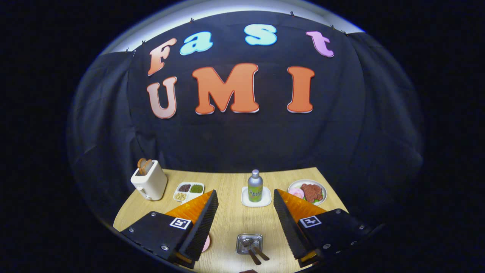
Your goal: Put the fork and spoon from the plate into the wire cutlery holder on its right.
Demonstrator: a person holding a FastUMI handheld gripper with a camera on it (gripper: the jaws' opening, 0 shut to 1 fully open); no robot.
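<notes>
My gripper (245, 194) hangs high above the wooden table, open, with nothing between its fingers. Below and between the fingers sits the wire cutlery holder (249, 242), small and square from above. Two utensils with brown handles (255, 254) rest in it, their handles sticking out toward me; a spoon bowl shows inside, but I cannot tell the fork's head. A sliver of the pink plate (206, 243) peeks out to the left of the holder, mostly hidden behind my left finger.
Beyond the fingers a green bottle (255, 185) stands on a white square dish (246, 201). A toaster (149, 181) and a divided tray of beans (188, 190) lie at the back left. A plate of meat (307, 192) sits at the back right.
</notes>
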